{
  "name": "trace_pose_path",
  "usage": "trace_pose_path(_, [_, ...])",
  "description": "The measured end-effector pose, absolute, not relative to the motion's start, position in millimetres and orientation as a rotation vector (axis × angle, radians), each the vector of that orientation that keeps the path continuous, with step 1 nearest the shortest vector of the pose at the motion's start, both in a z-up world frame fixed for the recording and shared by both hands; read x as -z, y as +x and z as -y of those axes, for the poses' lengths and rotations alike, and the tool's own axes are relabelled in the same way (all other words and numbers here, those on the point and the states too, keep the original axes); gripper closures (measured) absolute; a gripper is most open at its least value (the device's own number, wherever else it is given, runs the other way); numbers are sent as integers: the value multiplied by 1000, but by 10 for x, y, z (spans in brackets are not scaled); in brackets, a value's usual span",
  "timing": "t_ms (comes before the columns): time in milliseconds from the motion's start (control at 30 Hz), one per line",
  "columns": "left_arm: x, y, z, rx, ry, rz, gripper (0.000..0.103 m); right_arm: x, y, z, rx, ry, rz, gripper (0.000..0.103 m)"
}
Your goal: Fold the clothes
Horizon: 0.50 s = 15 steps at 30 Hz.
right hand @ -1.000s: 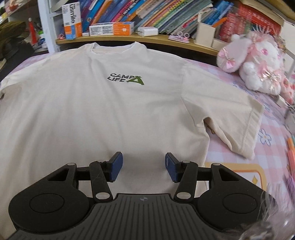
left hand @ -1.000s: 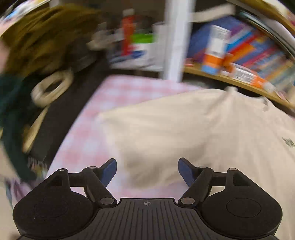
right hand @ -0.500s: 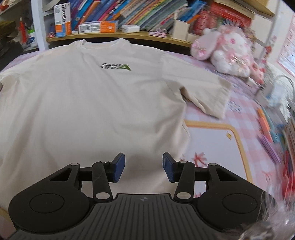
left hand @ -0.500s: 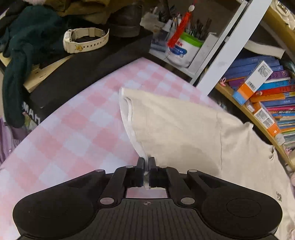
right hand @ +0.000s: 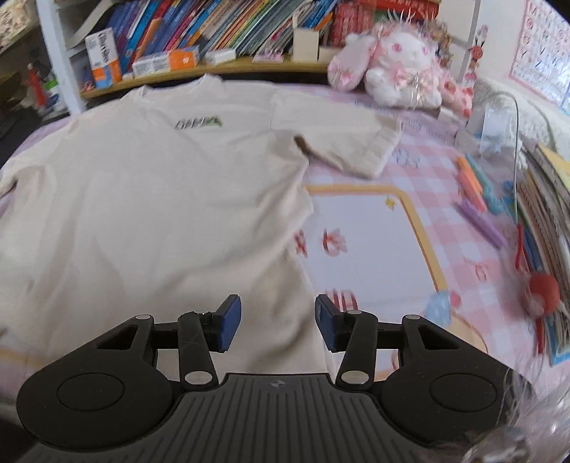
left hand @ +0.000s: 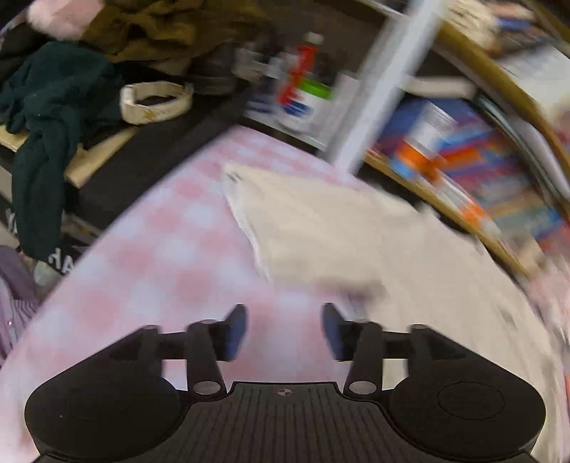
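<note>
A cream T-shirt (right hand: 149,199) with a green and black chest print lies face up on the pink checked cloth. Its right sleeve (right hand: 342,142) is spread out toward the plush toy. In the left wrist view the shirt's left sleeve (left hand: 320,231) lies flat, blurred by motion. My left gripper (left hand: 284,329) is open, just short of the sleeve's lower corner, nothing between its fingers. My right gripper (right hand: 278,322) is open above the shirt's lower right hem, empty.
A bookshelf (right hand: 221,32) runs along the back. A pink and white plush toy (right hand: 395,71) sits at the back right. A placemat (right hand: 370,245), pens (right hand: 473,188) and stacked books (right hand: 545,213) lie to the right. Dark clothes (left hand: 53,107) and a watch (left hand: 153,101) are piled at the left.
My left gripper, shut on the left sleeve's edge half a second ago, has opened and let it go. My right gripper has moved right along the hem, staying open.
</note>
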<state>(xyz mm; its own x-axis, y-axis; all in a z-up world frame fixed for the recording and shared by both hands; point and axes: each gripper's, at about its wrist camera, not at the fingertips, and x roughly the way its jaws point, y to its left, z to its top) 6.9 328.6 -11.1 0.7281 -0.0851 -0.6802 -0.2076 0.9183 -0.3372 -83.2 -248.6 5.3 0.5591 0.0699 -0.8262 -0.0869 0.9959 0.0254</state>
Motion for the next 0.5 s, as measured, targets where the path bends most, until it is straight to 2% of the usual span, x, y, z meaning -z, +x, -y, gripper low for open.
trace_pose_path(100, [99,-307,-3058,-46,-341,-771,36,-16,-947,2575,-133,-22,-1016,59])
trace_pose_path(200, [88,-683,-2829,-22,-271,-783,22,35,-1020,2635,-162,-41,-1047,59])
trace_pose_path(500, [71,-1530,-2210,23,-123,-823,21,124,-1240,2934,-239,-15,-1052,59])
